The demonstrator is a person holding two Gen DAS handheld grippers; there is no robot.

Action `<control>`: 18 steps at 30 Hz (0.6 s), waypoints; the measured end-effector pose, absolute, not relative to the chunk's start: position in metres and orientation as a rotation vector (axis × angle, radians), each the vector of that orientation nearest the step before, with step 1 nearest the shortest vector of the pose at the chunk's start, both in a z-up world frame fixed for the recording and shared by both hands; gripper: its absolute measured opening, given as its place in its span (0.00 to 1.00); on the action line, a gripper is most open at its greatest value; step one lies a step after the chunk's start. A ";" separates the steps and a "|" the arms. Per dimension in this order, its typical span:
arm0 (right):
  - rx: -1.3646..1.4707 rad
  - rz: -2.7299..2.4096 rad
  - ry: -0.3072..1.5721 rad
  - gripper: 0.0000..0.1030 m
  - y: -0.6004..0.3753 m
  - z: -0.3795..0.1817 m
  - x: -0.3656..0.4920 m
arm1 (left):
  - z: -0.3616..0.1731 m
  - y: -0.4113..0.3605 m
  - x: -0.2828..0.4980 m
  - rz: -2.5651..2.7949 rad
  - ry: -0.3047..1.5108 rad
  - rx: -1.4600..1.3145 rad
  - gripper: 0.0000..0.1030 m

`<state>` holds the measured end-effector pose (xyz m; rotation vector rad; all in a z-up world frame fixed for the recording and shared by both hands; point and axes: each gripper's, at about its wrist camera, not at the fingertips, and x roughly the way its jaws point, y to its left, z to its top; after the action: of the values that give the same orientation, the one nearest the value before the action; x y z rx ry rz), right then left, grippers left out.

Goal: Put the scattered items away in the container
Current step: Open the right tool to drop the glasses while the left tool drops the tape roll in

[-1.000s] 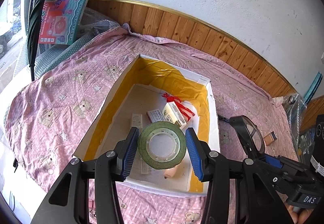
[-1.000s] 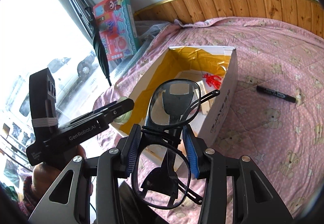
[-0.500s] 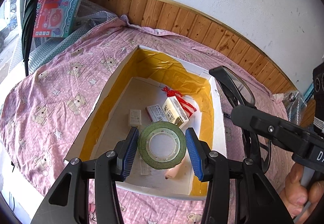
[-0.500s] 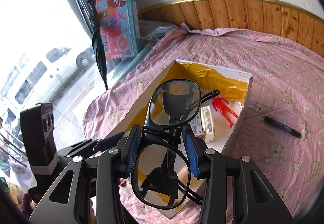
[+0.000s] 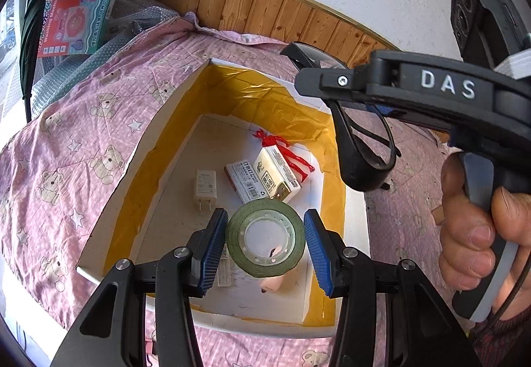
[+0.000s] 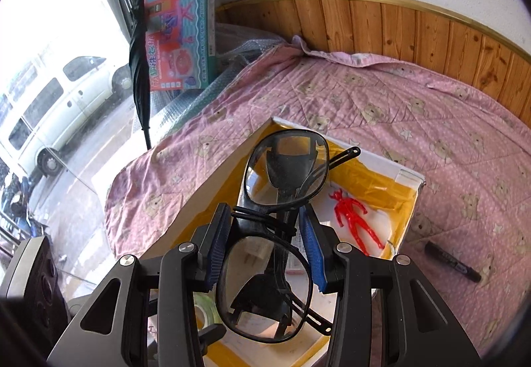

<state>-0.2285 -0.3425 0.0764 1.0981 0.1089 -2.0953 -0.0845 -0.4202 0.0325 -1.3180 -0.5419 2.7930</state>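
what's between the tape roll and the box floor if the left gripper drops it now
Nothing blocks the drop, but the floor below isn't bare: the tape roll in the left gripper hangs over a pinkish item inside the box.

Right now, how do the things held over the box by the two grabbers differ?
The left gripper holds a roll of green tape, a thick round ring; the right gripper holds black glasses, a thin frame with two clear lenses. The tape fits between its fingers; the glasses stick out well past theirs. Both are clamped between blue pads above the yellow-lined box.
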 end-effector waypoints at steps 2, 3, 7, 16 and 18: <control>1.101 -2.093 0.125 0.44 -0.349 0.073 -0.235 | 0.030 -0.420 -0.086 2.783 -0.542 -1.328 0.47; 1.107 -2.089 0.130 0.44 -0.352 0.071 -0.238 | 0.029 -0.420 -0.087 2.778 -0.544 -1.330 0.47; 1.137 -2.073 0.144 0.44 -0.362 0.060 -0.251 | 0.027 -0.421 -0.090 2.762 -0.553 -1.338 0.47; 1.148 -2.112 0.169 0.47 -0.378 0.041 -0.284 | 0.020 -0.424 -0.101 2.753 -0.576 -1.377 0.48; 1.168 -2.108 0.126 0.47 -0.370 0.036 -0.287 | 0.018 -0.428 -0.102 2.749 -0.599 -1.381 0.48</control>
<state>-0.2872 -0.3697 0.0360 1.1683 0.1261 -2.1076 -0.1022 -0.4279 0.0180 -1.3808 -0.5986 2.7486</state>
